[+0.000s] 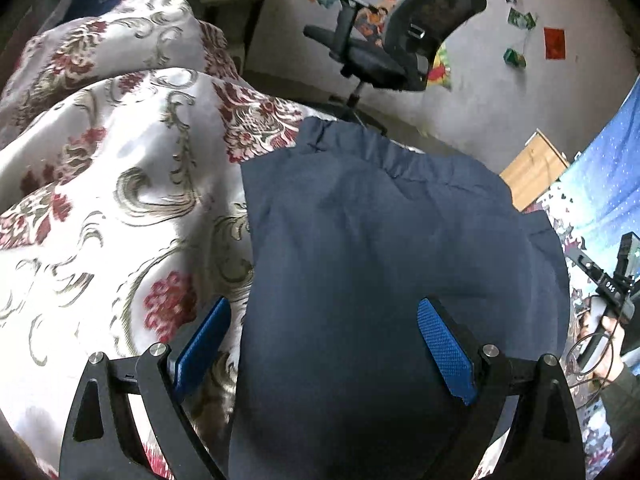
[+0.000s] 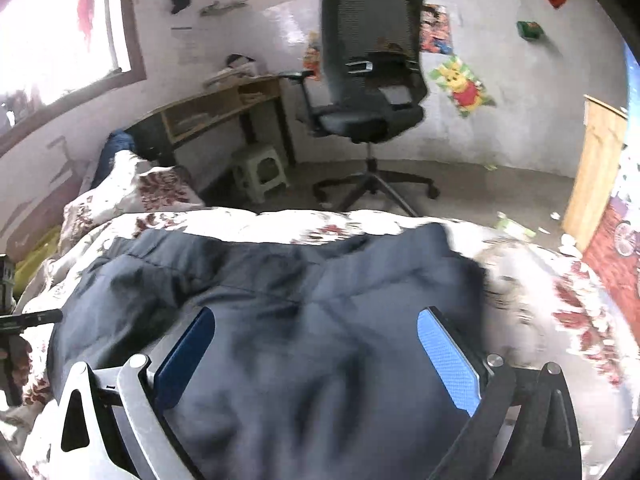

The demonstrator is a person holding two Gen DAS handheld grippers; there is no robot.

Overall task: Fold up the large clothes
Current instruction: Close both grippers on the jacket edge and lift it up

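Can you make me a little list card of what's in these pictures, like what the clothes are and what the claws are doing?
clothing: dark blue garment, spread out
lies on: flowery bedspread, white with red blooms
left claw: open, above the garment's edge, holding nothing
right claw: open, over the garment, holding nothing
behind the bed: black office chair, wooden desk, small stool

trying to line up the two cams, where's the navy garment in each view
Left wrist: the navy garment fills the centre and lower right, lying on the floral bedspread, between the open fingers.
Right wrist: it spreads across the lower middle, again between open fingers.
Shared landmark: the black office chair beyond the bed.
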